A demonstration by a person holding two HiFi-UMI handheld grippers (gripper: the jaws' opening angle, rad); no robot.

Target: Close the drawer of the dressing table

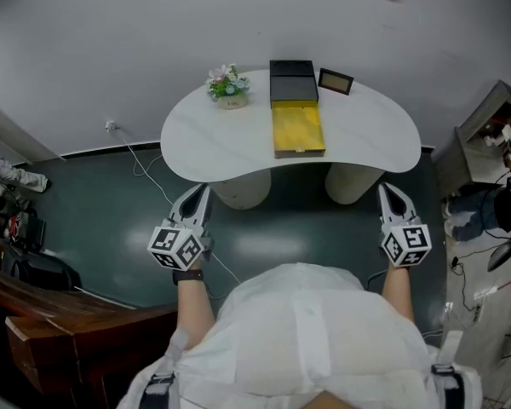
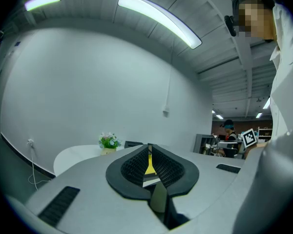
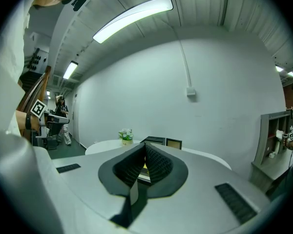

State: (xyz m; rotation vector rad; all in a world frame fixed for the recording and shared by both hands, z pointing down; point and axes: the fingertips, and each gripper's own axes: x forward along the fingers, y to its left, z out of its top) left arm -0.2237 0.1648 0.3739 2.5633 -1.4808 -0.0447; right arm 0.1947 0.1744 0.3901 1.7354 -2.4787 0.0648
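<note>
Jaws pressed together and empty, the left gripper (image 1: pixel 202 194) and right gripper (image 1: pixel 389 194) sit well short of the open yellow-lined drawer (image 1: pixel 298 130), which lies ahead between them, lengthwise toward them, neither plainly nearer.

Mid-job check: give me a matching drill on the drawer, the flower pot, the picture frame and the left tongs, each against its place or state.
Things:
1. drawer
2. flower pot
3. picture frame
4. left tongs

Places or states:
A. shut on nothing, short of the table
B. beside the black box, toward the head view's left
C. yellow inside, pulled out toward the person
D. beside the black box, toward the head view's right

Pairs: 1-C, 2-B, 3-D, 4-A
</note>
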